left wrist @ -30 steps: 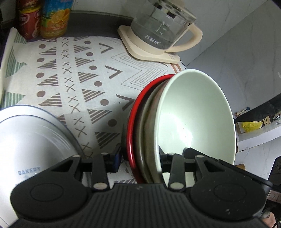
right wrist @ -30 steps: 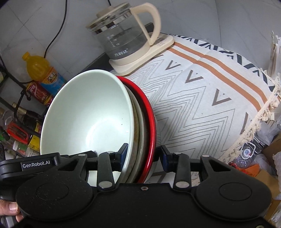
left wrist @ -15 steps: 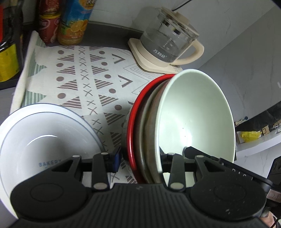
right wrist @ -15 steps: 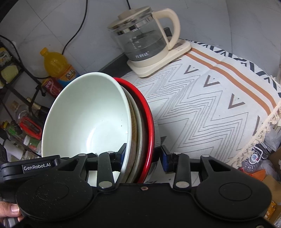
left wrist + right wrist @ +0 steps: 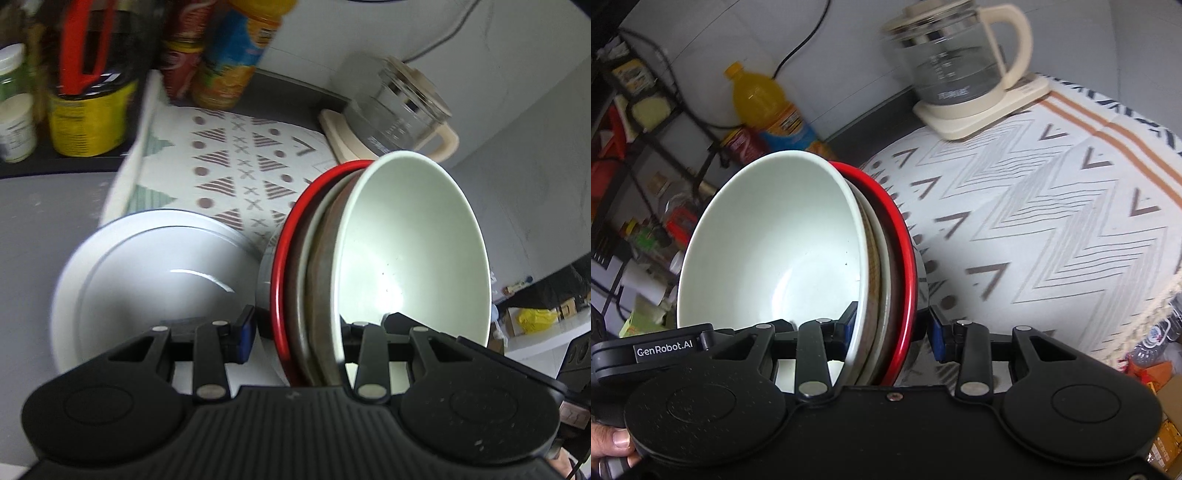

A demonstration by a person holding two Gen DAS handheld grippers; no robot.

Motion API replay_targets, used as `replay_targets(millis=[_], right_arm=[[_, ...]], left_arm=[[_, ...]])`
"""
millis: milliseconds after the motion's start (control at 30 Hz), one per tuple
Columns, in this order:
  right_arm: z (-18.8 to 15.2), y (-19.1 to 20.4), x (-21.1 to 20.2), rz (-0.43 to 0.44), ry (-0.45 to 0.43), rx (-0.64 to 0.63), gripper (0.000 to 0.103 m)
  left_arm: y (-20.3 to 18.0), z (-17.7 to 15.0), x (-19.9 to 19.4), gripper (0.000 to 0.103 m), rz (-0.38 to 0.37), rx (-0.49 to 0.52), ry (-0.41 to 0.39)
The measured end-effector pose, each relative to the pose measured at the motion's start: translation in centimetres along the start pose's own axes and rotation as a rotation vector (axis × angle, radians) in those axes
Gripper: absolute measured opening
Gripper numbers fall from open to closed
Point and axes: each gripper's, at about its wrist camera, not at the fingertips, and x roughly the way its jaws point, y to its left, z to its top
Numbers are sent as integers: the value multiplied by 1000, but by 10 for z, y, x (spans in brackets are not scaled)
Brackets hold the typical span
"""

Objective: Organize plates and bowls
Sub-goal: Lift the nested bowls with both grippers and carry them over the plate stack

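A stack of nested dishes is held on edge between both grippers: a pale green bowl (image 5: 413,258) on the inside, brownish plates behind it and a red-rimmed plate (image 5: 280,295) on the outside. My left gripper (image 5: 295,332) is shut on one side of the stack. My right gripper (image 5: 892,328) is shut on the opposite side, where the bowl (image 5: 775,251) and red rim (image 5: 905,266) show. A white plate (image 5: 147,288) lies flat on the counter just left of the held stack.
A patterned cloth (image 5: 240,177) covers the counter. A glass kettle (image 5: 953,62) stands on its cream base at the back. An orange juice bottle (image 5: 764,107), cans and jars (image 5: 85,110) crowd the back left. The cloth's fringed edge (image 5: 1160,306) hangs at the right.
Both grippers have risen and pulled back with the stack. The white plate has come fully into the left wrist view, and more of the back shelf shows.
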Motion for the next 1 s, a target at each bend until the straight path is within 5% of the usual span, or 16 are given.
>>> replay_targets(millis=[1000], right_arm=[[-42,54,35,57,165,-120,37]], left_arm=[[73,-40,-37,37,106,-173,-7]])
